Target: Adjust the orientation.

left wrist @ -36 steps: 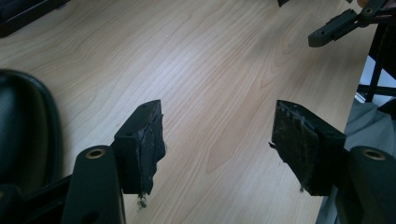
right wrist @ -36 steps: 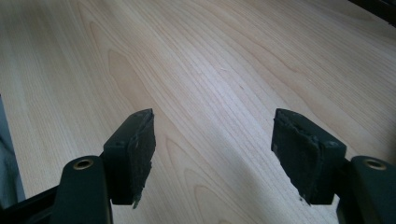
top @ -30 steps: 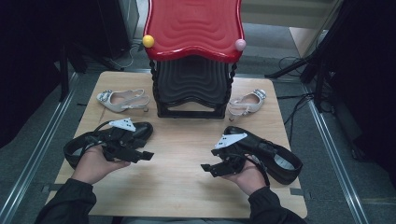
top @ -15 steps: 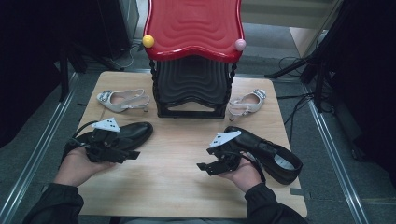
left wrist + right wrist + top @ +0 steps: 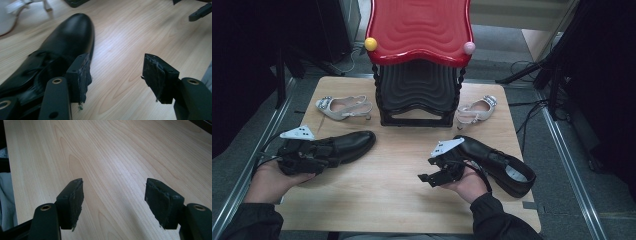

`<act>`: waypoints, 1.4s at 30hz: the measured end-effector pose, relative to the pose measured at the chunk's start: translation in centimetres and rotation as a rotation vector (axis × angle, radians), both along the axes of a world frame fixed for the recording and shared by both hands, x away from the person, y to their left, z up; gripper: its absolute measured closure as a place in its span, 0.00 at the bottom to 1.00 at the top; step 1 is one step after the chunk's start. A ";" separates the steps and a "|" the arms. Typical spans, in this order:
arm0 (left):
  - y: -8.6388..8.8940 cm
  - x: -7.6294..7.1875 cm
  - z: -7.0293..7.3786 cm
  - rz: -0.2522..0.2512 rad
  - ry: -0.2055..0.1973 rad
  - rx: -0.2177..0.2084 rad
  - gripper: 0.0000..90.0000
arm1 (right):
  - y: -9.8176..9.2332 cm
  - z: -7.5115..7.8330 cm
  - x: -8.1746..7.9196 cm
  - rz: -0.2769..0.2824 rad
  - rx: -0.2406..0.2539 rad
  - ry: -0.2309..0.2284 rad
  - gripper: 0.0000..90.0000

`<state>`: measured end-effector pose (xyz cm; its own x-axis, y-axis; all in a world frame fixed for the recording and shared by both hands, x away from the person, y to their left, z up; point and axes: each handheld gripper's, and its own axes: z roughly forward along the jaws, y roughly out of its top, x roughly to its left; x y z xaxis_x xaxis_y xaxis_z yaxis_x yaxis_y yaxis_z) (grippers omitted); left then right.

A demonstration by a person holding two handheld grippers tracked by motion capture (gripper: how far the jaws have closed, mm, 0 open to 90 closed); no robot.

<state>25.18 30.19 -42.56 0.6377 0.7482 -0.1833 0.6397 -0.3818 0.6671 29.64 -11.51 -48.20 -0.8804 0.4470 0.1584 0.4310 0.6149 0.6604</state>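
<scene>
Left gripper — we held its jaws apart, just closing slightly, nothing between, beside the left black shoe at lower left; bare table lay centre. Right gripper — jaws apart over bare wood.

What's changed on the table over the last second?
The left hand-held gripper has drawn back toward the table's left edge, off the left black shoe, which now lies beside its open jaws; those jaws have just been closing a little, nothing between them. The right hand-held gripper, the right black shoe and both pale sandals stayed put.
</scene>
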 end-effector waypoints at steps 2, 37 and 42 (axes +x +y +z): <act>0.8 -0.1 0.1 0.026 0.002 -0.014 0.45 | 0.1 0.0 -0.1 0.000 0.000 0.000 0.36; 3.3 3.1 -4.9 0.097 0.089 0.015 0.65 | 0.0 -0.2 0.0 -0.011 -0.022 0.001 0.36; 3.0 3.3 -4.8 0.090 0.109 -0.014 0.76 | -0.2 -0.2 0.0 -0.016 -0.022 -0.002 0.36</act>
<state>28.51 33.24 -47.35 0.5438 0.7984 -0.2586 0.7398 -0.3105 0.5969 29.59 -11.69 -48.38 -0.8733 0.4645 0.1469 0.4398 0.6221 0.6477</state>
